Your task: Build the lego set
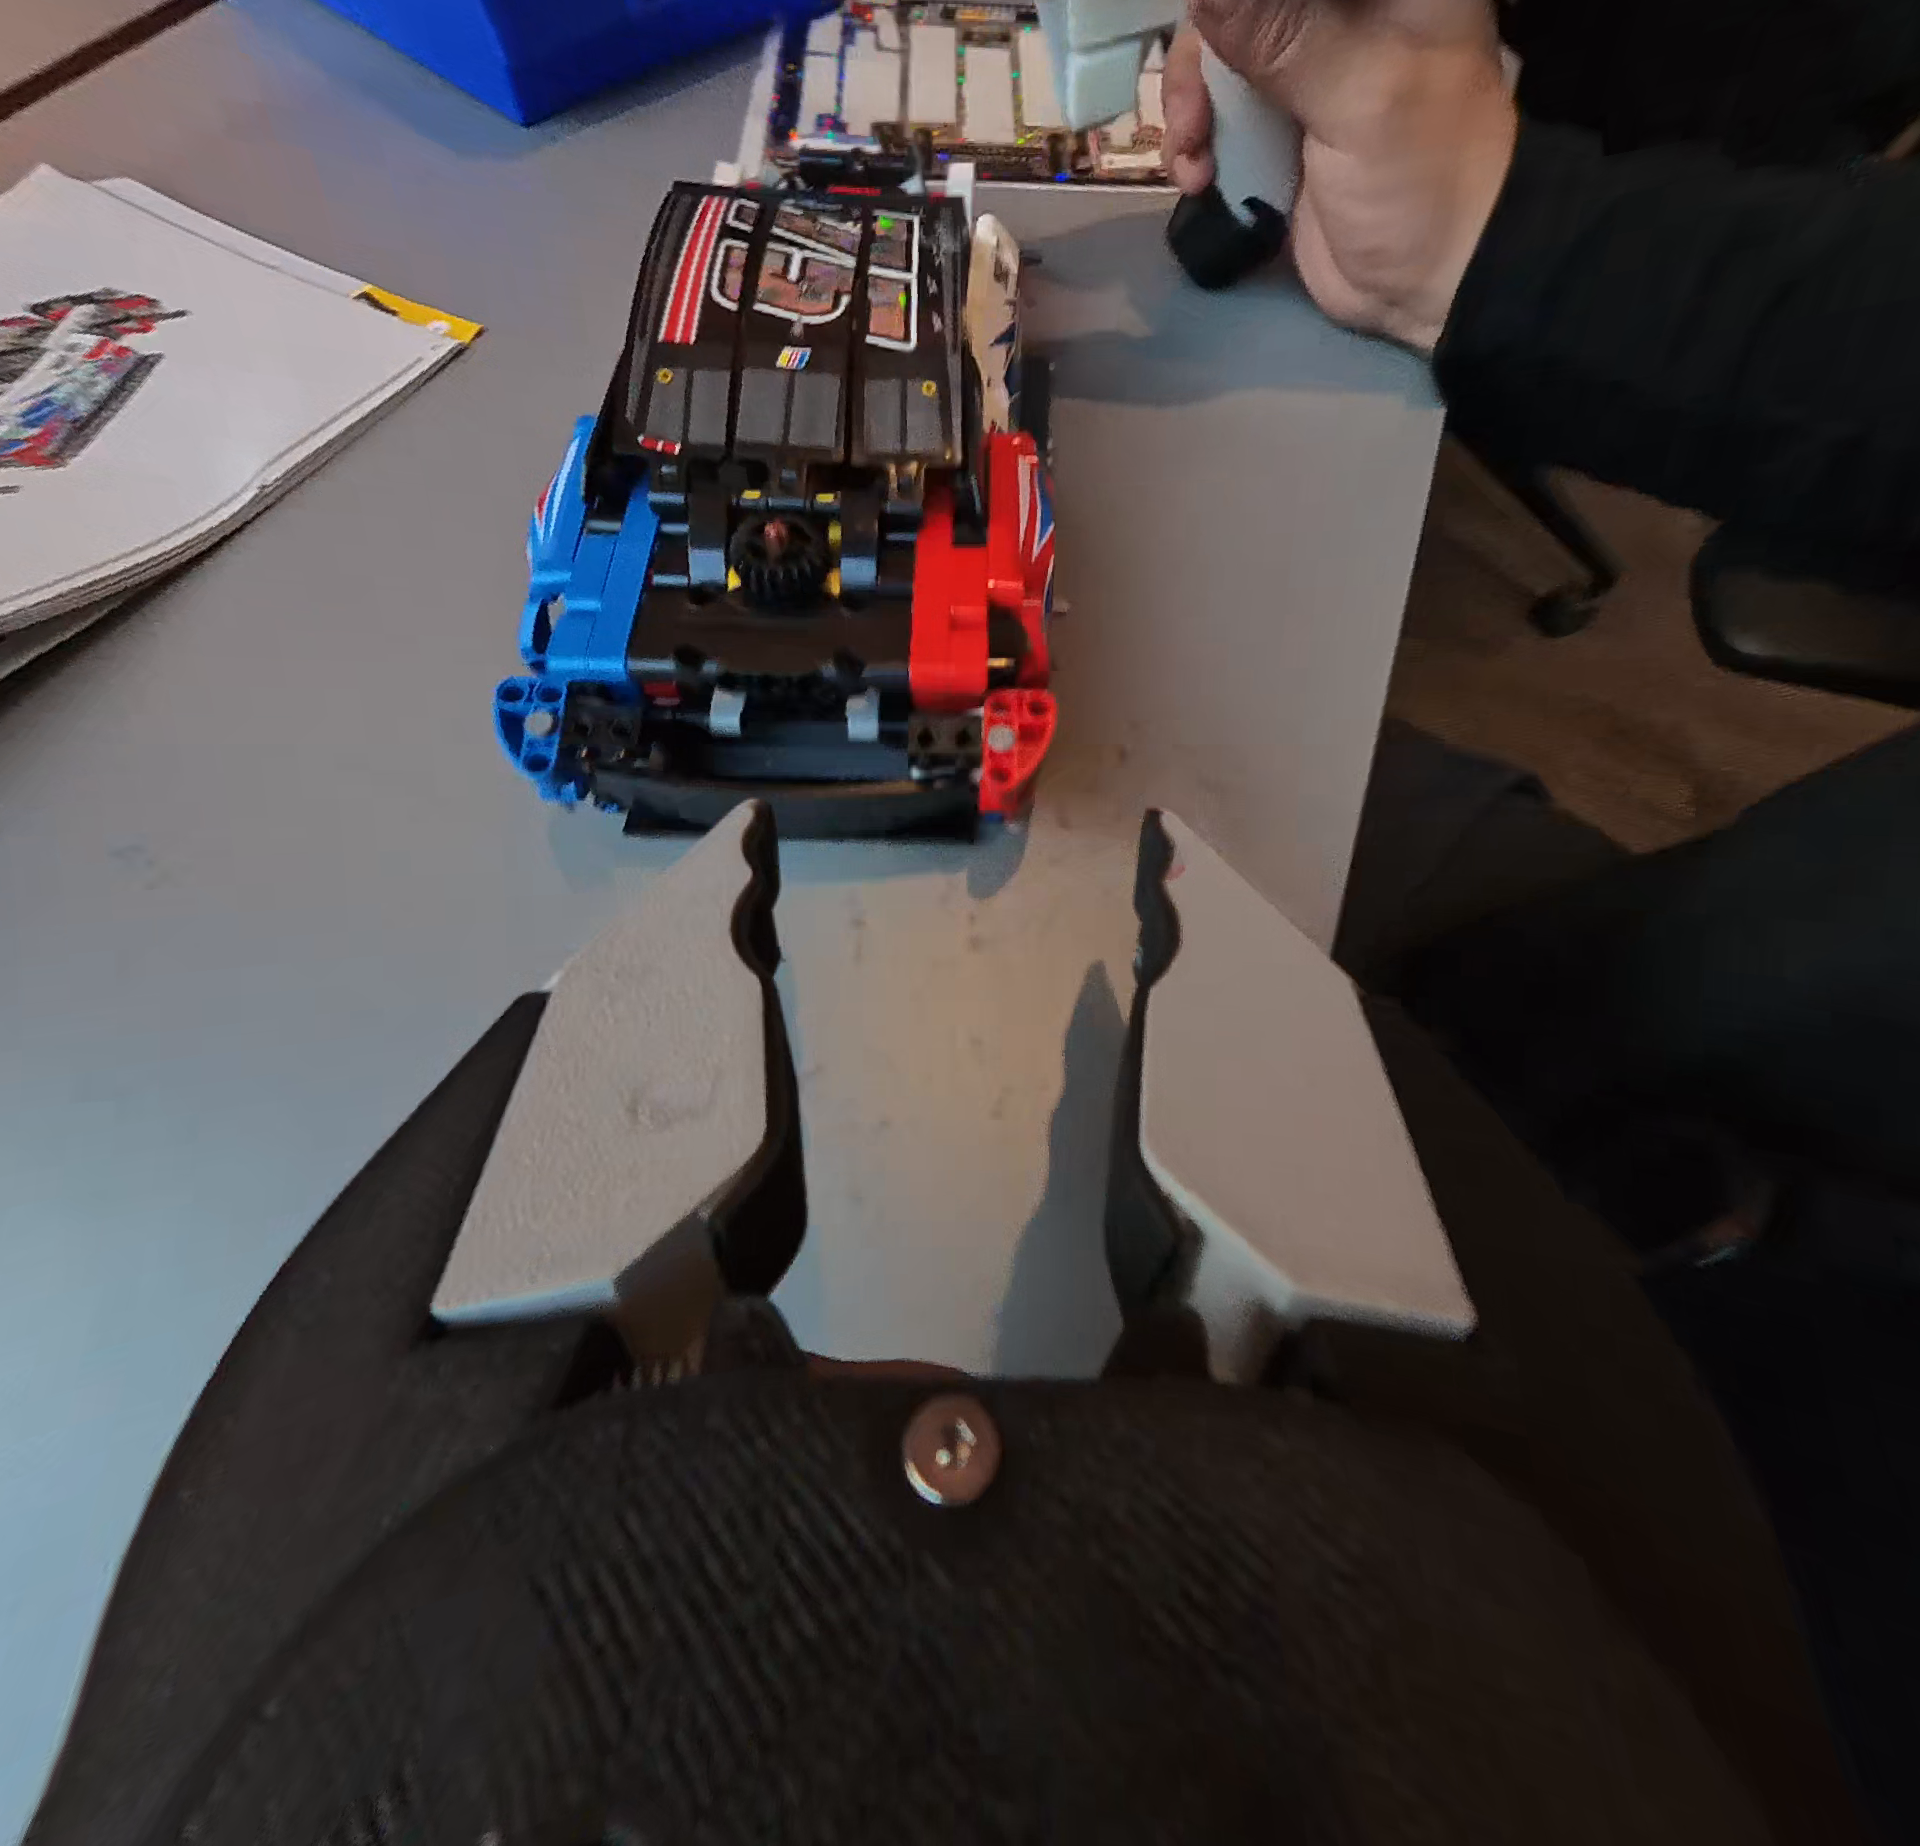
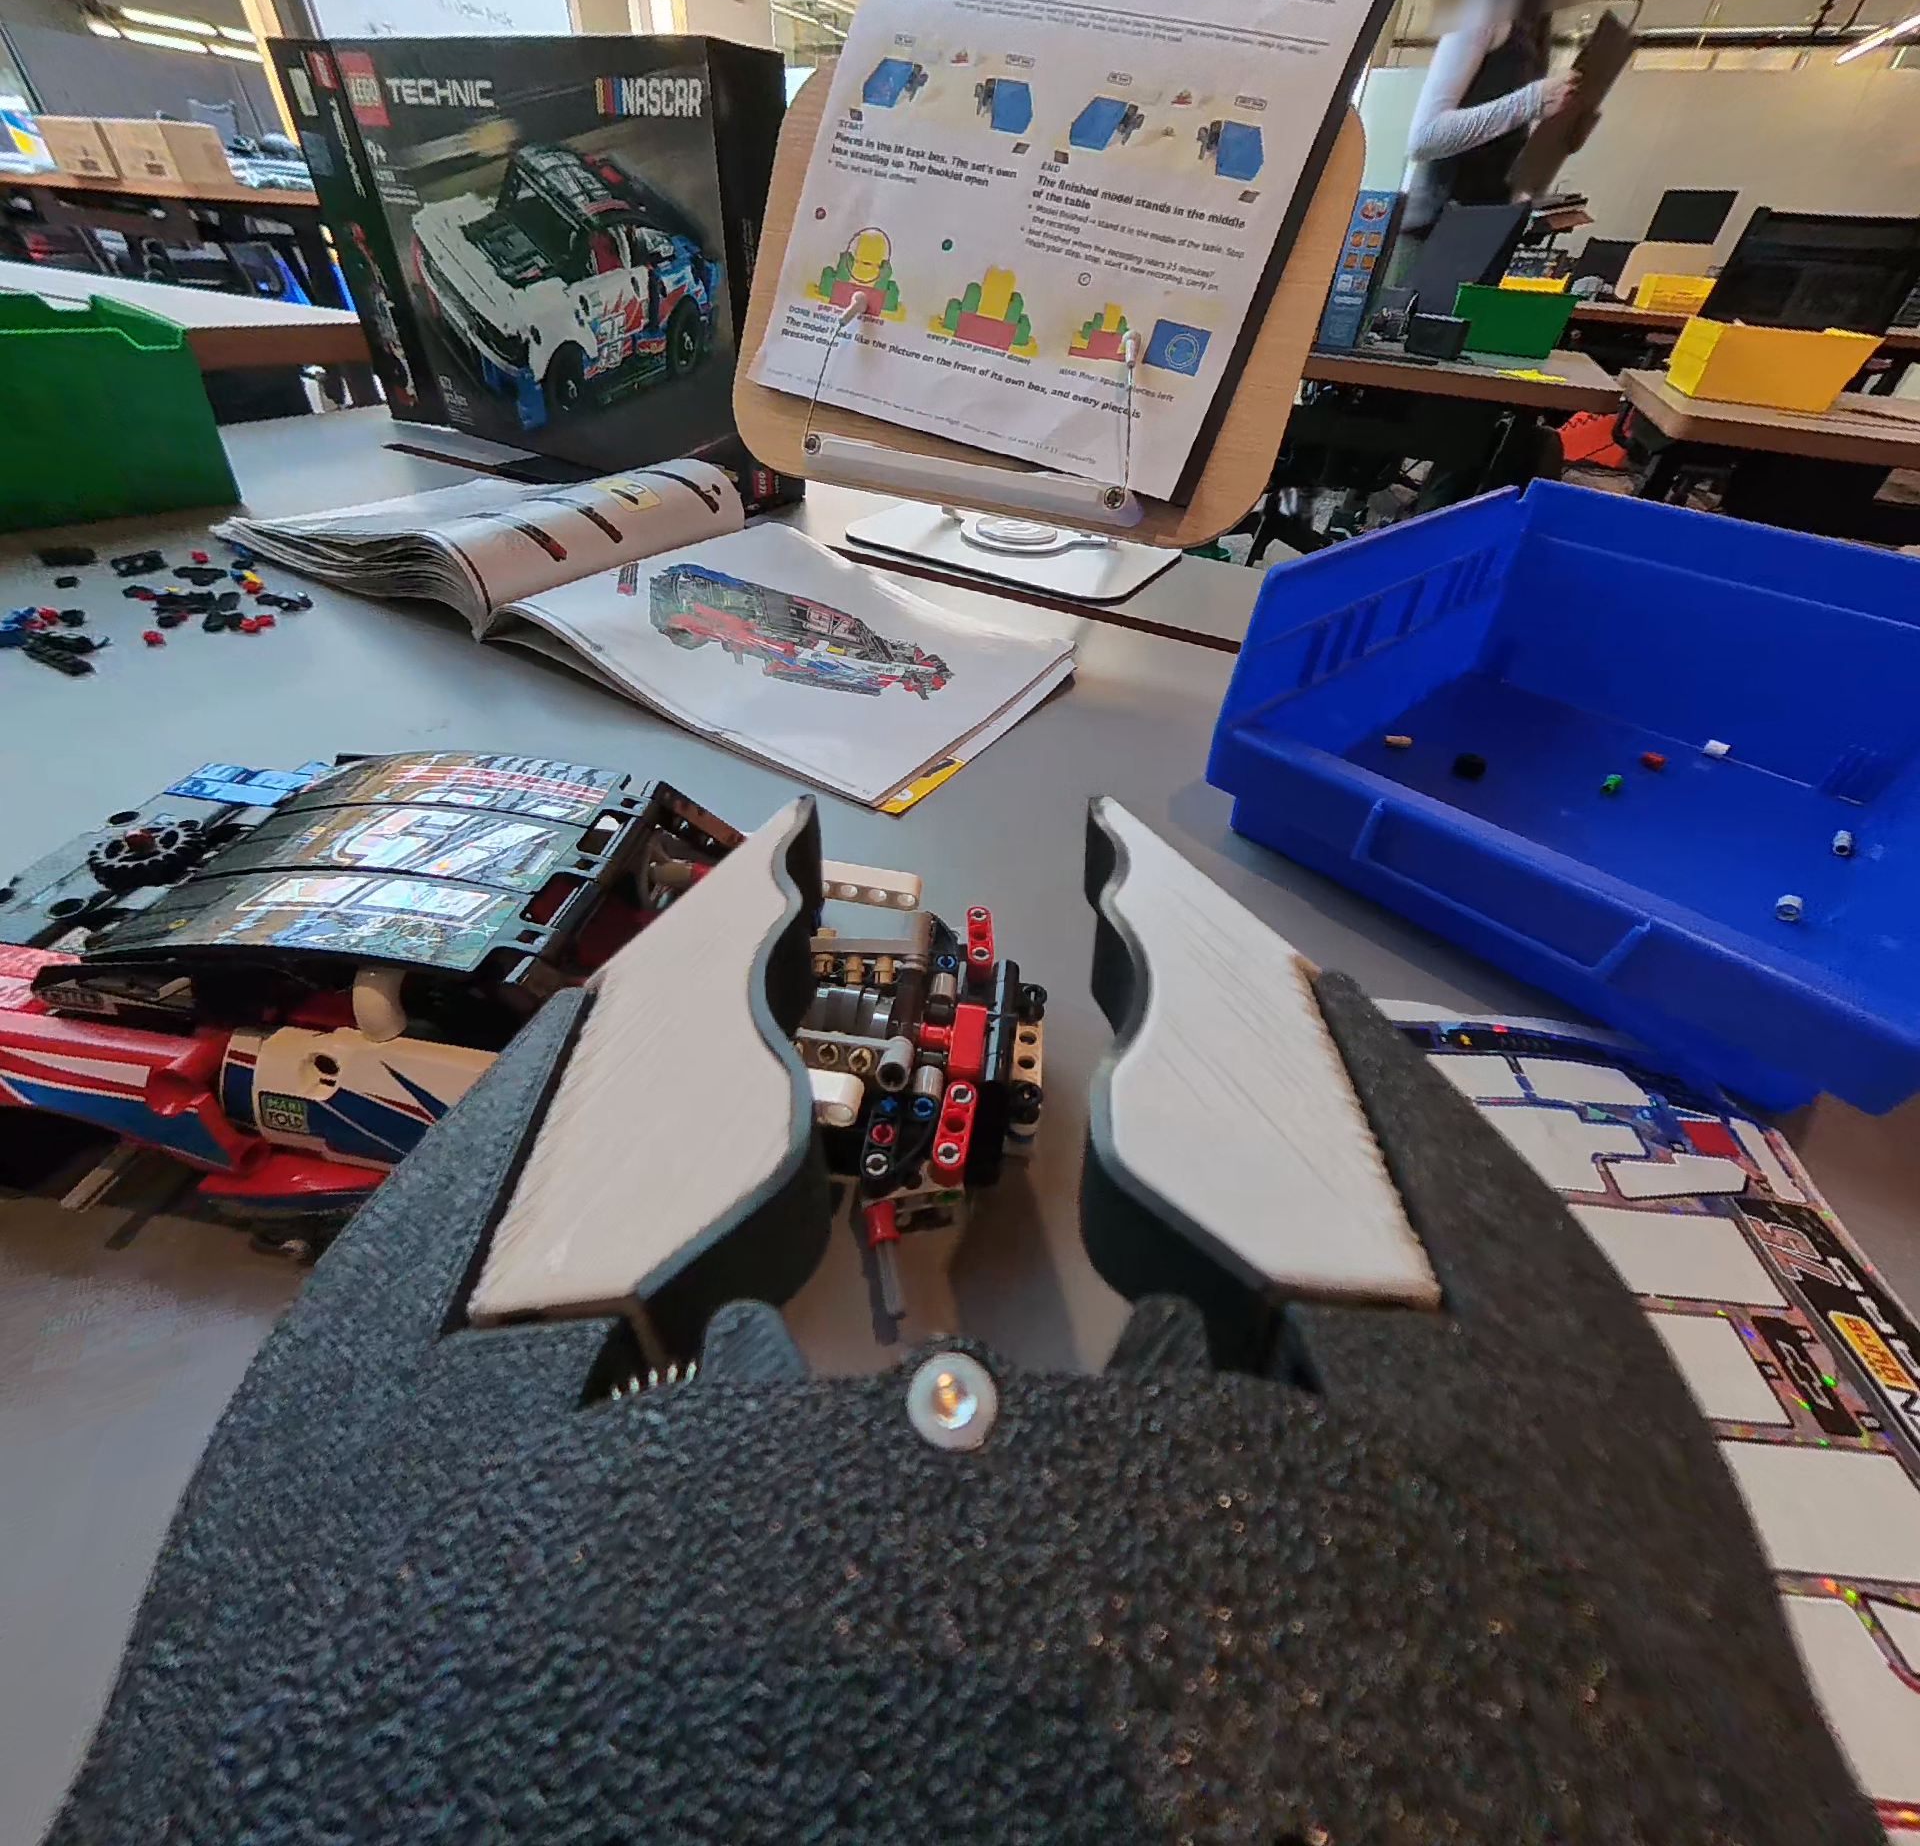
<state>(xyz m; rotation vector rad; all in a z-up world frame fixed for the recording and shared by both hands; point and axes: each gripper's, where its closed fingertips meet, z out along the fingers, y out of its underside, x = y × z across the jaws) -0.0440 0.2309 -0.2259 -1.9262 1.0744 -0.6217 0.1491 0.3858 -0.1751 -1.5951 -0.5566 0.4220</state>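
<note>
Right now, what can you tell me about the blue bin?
The blue bin is glossy plastic with a low open front and taller ribbed back and side walls. It sits upright on the grey table, beside the open instruction booklet. Only a few tiny loose pieces lie scattered on its floor. Neither gripper touches it.

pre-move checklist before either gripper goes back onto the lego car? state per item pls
1. Left hand-held gripper open and empty: ok.
2. Right hand-held gripper open and empty: ok.
3. Lego car resting on the table, free of both grippers: ok.
4. Car clear of the table edge: not ok, its red side sits near the edge.
5. Instruction booklet open and in view: ok.
6. Spare parts on hand: ok, a few small pieces in the blue bin, loose pieces by the green bin.
7. Next piece to fit identified: cannot tell.
</note>
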